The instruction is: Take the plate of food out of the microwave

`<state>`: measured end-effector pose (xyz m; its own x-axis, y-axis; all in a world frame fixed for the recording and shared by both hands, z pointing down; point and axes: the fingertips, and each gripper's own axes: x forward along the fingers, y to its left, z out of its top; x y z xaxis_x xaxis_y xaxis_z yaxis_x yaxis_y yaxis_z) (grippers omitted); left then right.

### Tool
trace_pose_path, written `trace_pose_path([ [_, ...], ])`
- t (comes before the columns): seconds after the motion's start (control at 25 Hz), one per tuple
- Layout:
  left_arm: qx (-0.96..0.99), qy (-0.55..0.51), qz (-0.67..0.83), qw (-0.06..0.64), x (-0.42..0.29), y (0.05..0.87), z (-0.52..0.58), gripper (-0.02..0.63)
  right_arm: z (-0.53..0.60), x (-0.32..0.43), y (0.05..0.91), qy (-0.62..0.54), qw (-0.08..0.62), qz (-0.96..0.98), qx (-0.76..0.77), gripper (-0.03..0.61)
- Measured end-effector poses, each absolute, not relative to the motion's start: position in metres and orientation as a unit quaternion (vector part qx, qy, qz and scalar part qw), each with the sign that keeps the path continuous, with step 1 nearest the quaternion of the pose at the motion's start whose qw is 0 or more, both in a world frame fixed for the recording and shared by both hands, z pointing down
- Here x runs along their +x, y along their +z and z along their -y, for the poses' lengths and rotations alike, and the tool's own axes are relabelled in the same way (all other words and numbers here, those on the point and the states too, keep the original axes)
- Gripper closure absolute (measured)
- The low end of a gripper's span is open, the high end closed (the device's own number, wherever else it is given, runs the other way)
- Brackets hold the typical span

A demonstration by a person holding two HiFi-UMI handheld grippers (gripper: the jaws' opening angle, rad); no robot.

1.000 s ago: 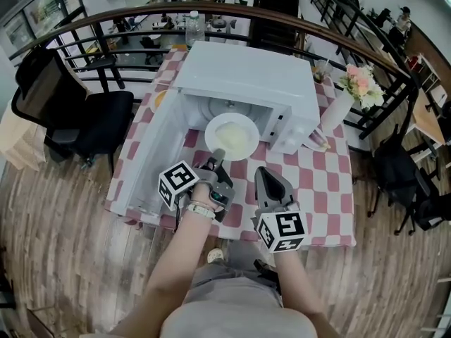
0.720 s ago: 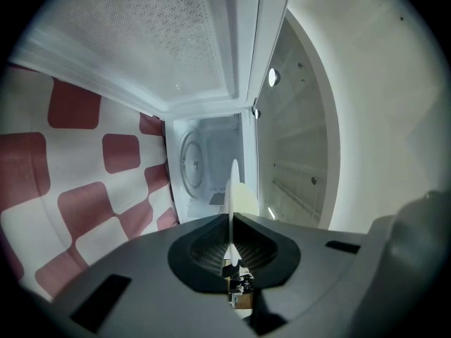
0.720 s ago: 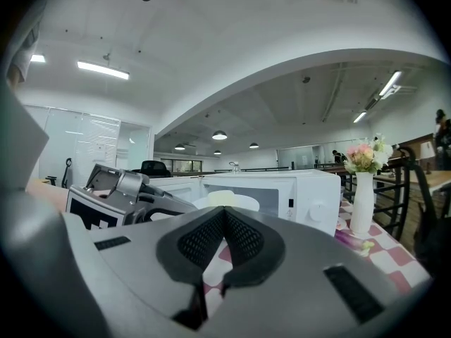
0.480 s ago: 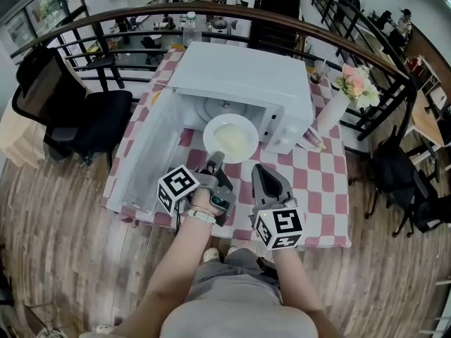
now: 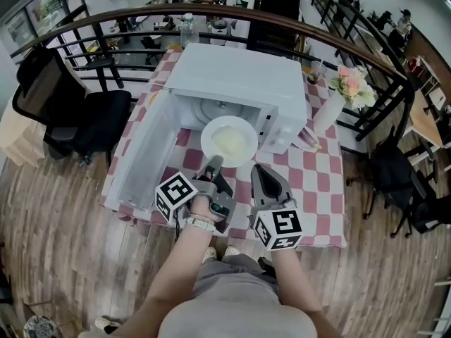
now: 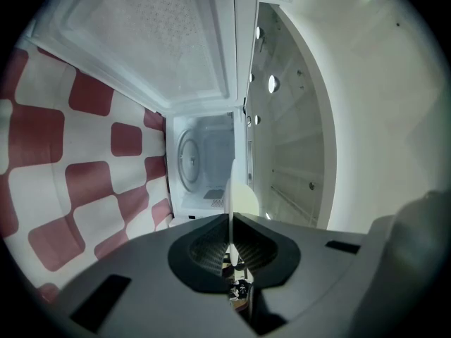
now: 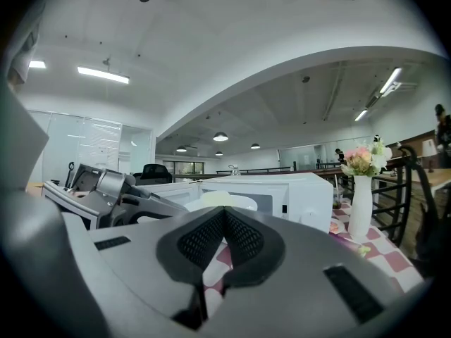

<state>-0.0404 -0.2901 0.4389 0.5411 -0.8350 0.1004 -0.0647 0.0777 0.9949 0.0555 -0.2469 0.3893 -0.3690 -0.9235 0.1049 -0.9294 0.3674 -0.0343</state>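
Clamping plate [image 5: 229,141] by near rim with left gripper [image 5: 215,165], level, likely so food stays on; holding it mostly out of microwave [image 5: 232,76] mouth, over desk [image 5: 313,182]. Holding right gripper [image 5: 259,174] beside, jaws together, empty, out of the way.

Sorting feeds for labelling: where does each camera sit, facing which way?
Head view: on the head, steeply down at the microwave; forearms, left gripper, right gripper show.
Left gripper view: on the left gripper, rolled sideways, facing the cavity; jaws clamp the plate.
Right gripper view: on the right gripper, level toward the microwave; jaws shut.
All share the plate.
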Motion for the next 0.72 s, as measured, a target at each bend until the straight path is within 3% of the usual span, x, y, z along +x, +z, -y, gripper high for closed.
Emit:
trace_pose_path([
  [0.72, 0.623, -0.306, 0.378, 0.612, -0.034, 0.415, 0.254, 0.597, 0.230, 0.066, 0.376, 0.037, 0.023, 0.823, 0.567, 0.555],
])
